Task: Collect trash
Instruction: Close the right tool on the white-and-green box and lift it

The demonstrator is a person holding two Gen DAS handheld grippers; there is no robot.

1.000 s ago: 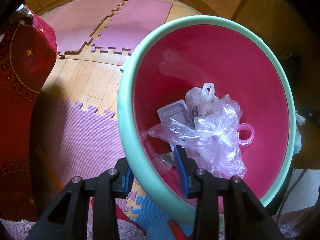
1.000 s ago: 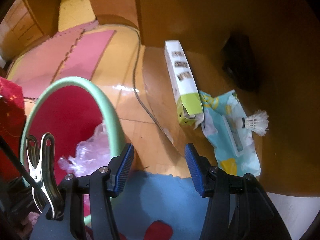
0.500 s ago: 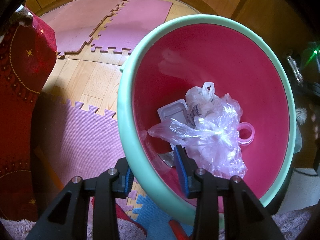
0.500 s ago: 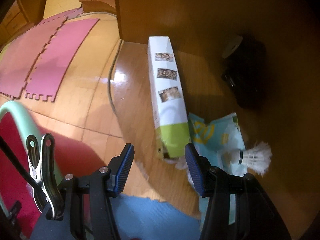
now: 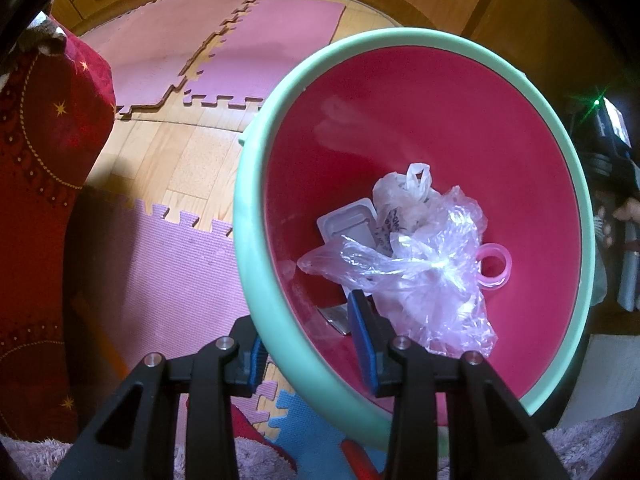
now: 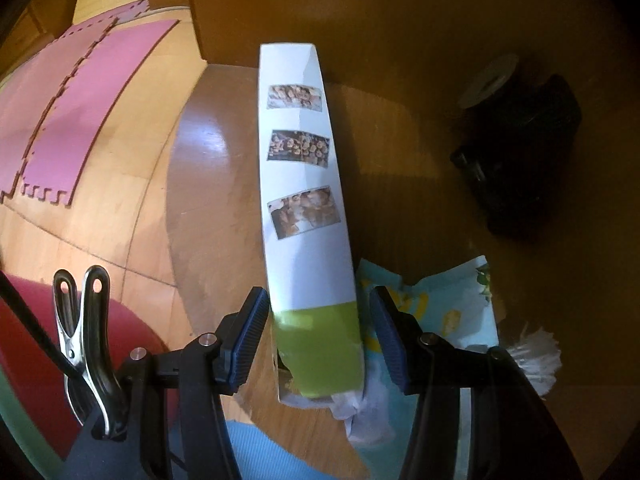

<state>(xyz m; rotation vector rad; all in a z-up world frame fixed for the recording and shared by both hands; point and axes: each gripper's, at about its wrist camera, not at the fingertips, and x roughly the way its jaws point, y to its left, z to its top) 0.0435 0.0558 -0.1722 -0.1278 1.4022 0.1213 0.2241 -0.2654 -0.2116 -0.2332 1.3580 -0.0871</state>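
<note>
While left fingers (image 5: 309, 342) clamp bin rim (image 5: 256, 292), right fingers (image 6: 316, 342) apart, straddling carton (image 6: 316, 312).

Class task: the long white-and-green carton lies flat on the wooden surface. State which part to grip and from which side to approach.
Grip the carton across its narrow width at the green end, coming from above. It lies flat, long and slim, and the open right gripper straddles that end, pads facing its long sides.

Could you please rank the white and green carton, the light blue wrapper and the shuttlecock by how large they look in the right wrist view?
1. White and green carton, clearly largest.
2. Light blue wrapper, partly hidden behind the carton.
3. Shuttlecock, smallest, though partly hidden by the gripper.
</note>
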